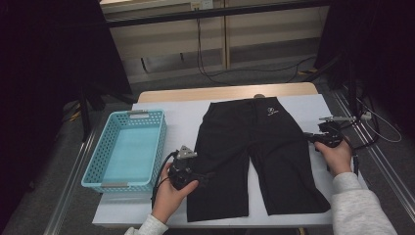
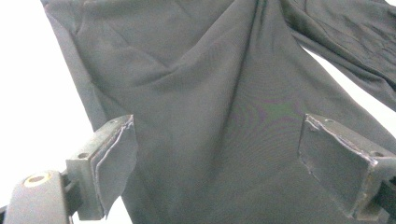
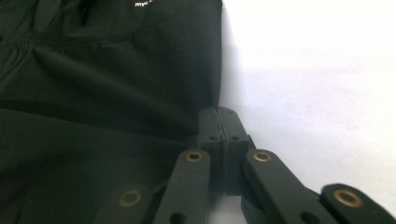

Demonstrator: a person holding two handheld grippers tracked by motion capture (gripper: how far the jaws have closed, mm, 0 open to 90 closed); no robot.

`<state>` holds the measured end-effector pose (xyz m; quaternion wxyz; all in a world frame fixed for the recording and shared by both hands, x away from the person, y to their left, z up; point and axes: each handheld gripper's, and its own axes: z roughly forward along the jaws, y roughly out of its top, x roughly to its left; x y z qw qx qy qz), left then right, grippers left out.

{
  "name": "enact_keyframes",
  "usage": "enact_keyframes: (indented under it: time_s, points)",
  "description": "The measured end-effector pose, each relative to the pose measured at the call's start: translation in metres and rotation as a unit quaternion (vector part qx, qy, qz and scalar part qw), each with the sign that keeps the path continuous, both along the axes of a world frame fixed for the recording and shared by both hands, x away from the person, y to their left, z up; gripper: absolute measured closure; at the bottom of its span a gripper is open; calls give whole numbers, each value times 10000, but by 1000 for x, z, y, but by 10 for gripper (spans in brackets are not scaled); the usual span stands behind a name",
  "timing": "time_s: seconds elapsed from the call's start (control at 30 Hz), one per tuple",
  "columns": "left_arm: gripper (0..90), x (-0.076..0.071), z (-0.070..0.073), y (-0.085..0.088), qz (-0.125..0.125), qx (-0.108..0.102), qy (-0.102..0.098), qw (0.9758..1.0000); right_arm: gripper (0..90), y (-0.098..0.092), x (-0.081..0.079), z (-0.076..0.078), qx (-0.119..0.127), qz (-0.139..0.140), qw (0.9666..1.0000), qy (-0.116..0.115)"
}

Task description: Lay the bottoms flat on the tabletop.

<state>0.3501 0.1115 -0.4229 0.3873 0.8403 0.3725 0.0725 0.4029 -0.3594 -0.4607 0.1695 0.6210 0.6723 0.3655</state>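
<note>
**Black shorts spread flat, one gripper wide over a leg, the other closed at the hem edge**

The left gripper (image 1: 198, 175) sits at about 7 o'clock on the table, its jaws standing wide apart over the cloth of the black shorts (image 1: 259, 147); in the left gripper view the two padded fingers (image 2: 112, 161) flank smooth, faintly creased fabric without pressing on it; the pads look grey, flat and rough at their edges. The right gripper (image 1: 313, 138) lies at about 3 o'clock, its jaws drawn fully together; in the right gripper view the closed tips (image 3: 218, 122) rest at the outer edge of the shorts, though whether any cloth is pinched between them cannot be told; the linkage arms are matte black with brass-coloured pivots.

The shorts lie at the middle of the table, waistband toward 12 o'clock and both legs fanning toward 6 o'clock; the fabric is thin, dark and slightly sheeny, with a small white logo (image 1: 272, 112) near the waistband. A light blue plastic basket (image 1: 108, 185), rectangular with latticed walls, stands at 9 o'clock, just beside the left gripper. A white cover (image 1: 181, 120) lies over the wooden table (image 1: 225, 92); beyond, at 12 o'clock, a grey floor with a trailing black cable (image 1: 215, 76) and dark curtains on either side.
</note>
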Motion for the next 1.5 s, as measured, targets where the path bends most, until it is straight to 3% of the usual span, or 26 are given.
enact_keyframes:
  time_s: [0.8, 0.83, 0.9, 1.0, 1.03, 1.13, 1.2, 1.3, 1.4, 1.5]
  points:
    - [123, 2, 0, -3, -21, -7, 9, 10000, 900, -14, -15, 1, -30, -172, 9998, -17]
    - [123, 2, 0, -2, -40, 1, 20, 10000, 876, -14, -15, 1, -66, -194, 9998, -24]
    - [123, 2, 0, -2, -66, 19, 20, 10000, 717, -12, -15, 2, -113, -247, 9996, -68]
    - [123, 2, 1, -1, -69, 32, -3, 10000, 565, -6, -17, 6, -603, -118, 9981, -55]
    - [123, 2, 1, -1, -59, 24, 1, 10000, 515, -4, -20, 9, -675, -119, 9976, -99]
    - [123, 1, 1, 0, 3, -26, -25, 10000, 483, 0, -30, 16, -383, 13, 9991, -179]
    - [123, 1, 2, 1, -20, 5, -30, 10000, 456, 4, -39, 20, -384, 103, 9989, -242]
    - [123, 0, 3, 0, -42, 26, -51, 10000, 502, 10, -53, 21, -366, 195, 9987, -303]
    - [123, -1, 4, 1, -61, 41, -54, 10000, 592, 11, -66, 19, -274, 199, 9993, -133]
    - [123, -1, 4, 3, -69, 24, -104, 9999, 576, 13, -79, 16, -436, 190, 9988, 90]
